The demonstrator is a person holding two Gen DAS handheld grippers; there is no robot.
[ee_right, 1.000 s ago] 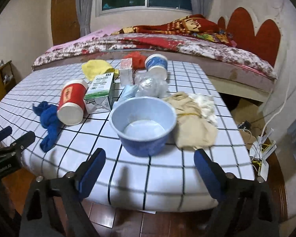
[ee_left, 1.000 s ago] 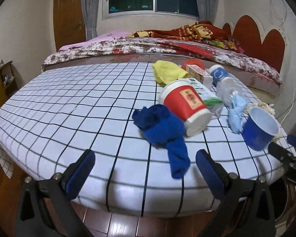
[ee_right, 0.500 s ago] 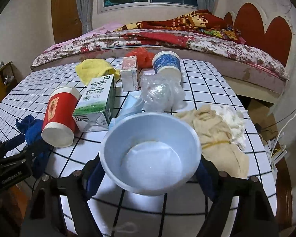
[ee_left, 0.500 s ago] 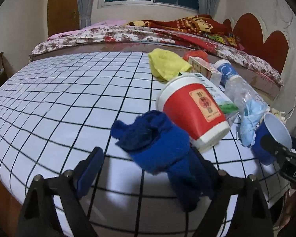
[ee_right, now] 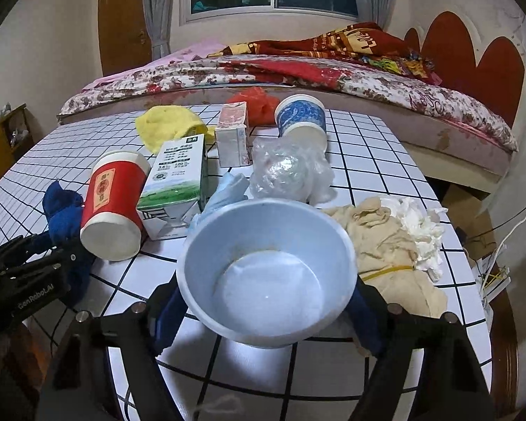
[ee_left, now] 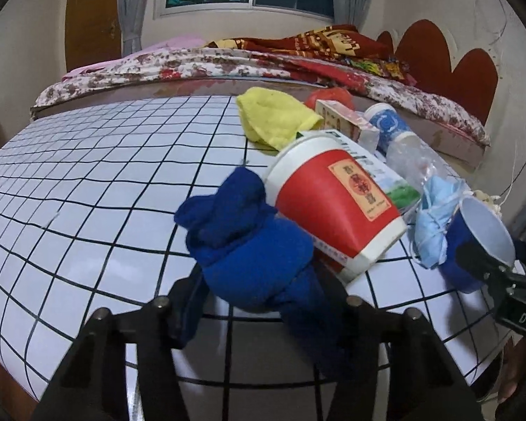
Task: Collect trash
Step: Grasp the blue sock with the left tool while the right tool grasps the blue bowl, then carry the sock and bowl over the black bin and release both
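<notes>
Your left gripper (ee_left: 263,301) is reaching over the near edge of the table (ee_left: 87,182), and its jaws have just been closing around the blue cloth (ee_left: 249,245). The cloth is bunched up between the two fingers, and both pads are pressing into its sides, so you are clamping it. It is lying on the gridded tablecloth, touching the red cup (ee_left: 333,207), which is lying on its side with its base towards you.

Your right gripper (ee_right: 263,310) is sitting around the bowl (ee_right: 266,273). Its jaws have been closing a little, and now each finger is lying against one side of the bowl's wall, gripping it. The bowl is standing upright at the near edge of the table, just in front of the blue mask (ee_right: 224,193) and the crumpled plastic (ee_right: 287,172).

Beside the bowl, to its right in the right wrist view, the beige cloth (ee_right: 382,245) is lying with white tissue (ee_right: 420,231) against it. Behind the red cup, the milk carton (ee_right: 179,179) is lying flat. Farther back you are seeing the yellow cloth (ee_right: 168,126), a small carton (ee_right: 233,133) and a blue cup (ee_right: 301,119) tipped over.
</notes>
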